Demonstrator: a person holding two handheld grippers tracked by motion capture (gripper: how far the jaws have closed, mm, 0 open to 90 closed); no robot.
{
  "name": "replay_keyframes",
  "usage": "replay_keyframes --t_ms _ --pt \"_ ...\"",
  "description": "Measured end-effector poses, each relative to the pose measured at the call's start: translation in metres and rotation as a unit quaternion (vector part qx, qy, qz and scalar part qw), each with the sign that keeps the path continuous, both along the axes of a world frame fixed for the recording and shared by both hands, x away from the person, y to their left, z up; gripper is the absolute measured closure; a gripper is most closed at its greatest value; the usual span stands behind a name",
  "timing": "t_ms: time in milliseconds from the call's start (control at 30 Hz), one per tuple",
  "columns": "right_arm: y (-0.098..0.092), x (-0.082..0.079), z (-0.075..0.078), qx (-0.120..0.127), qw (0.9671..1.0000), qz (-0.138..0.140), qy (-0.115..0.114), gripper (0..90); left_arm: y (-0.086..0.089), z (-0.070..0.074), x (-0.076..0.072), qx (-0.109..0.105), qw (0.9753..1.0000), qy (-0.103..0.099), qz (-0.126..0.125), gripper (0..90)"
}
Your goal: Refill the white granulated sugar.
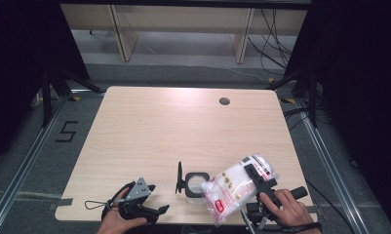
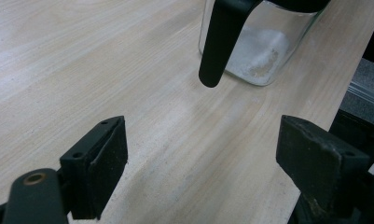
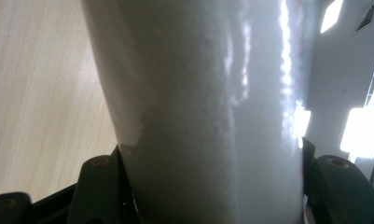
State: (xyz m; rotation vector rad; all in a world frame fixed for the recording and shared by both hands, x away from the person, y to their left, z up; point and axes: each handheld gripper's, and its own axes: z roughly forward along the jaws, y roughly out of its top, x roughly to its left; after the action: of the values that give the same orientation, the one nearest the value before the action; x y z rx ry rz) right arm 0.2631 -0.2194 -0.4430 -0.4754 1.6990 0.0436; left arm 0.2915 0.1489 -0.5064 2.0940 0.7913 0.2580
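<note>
Two tongs in play, one busy. Right gripper [image 1: 252, 172] clamped across the far end of a plastic bag [image 1: 229, 190] of white granules, jaws pressed in on both sides of it in the right gripper view. Bag tilted down and to the left at the near right of the table [image 1: 173, 126], low end hanging just beside and over the open jar [image 1: 195, 184]. Looked like a pour into the jar, roughly in the middle of it, judging by the thin layer of white stuff [image 2: 264, 56] already sitting at the bottom of the glass.

Left gripper [image 1: 157, 198] parked near the front edge, left of the jar, jaws spread wide and holding nothing. Aimed at the jar in the left gripper view, with the flipped-up black lid [image 1: 179, 179] standing on the jar's left side.

Probably the smart way to do it:
- Needed the bag's low corner right over the mouth, not merely beside it. Couldn't tell from above whether the opening was truly centred.
- Best tipped slowly, since granules tend to come in a rush once the bag gets steep.
- Worth steadying the jar with the idle left tongs, gripping the glass body and staying clear of that lid.
- Also worth watching the squeeze on the bag. Soft plastic, so likely to fold or slip if grip loosened mid-pour.
</note>
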Motion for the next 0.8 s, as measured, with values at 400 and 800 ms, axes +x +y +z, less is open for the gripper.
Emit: replay_keyframes --t_ms 400,800 --pt "-0.0003 0.0008 -0.0001 0.001 1.0 0.002 0.0 43.0 -0.0004 -0.0004 -0.0001 -0.003 1.0 -0.001 0.002 16.2" --pt "-0.0001 0.0007 -0.0002 -0.002 1.0 0.002 -0.001 43.1 0.0002 0.0001 0.0 0.001 1.0 -0.001 0.0 16.2"
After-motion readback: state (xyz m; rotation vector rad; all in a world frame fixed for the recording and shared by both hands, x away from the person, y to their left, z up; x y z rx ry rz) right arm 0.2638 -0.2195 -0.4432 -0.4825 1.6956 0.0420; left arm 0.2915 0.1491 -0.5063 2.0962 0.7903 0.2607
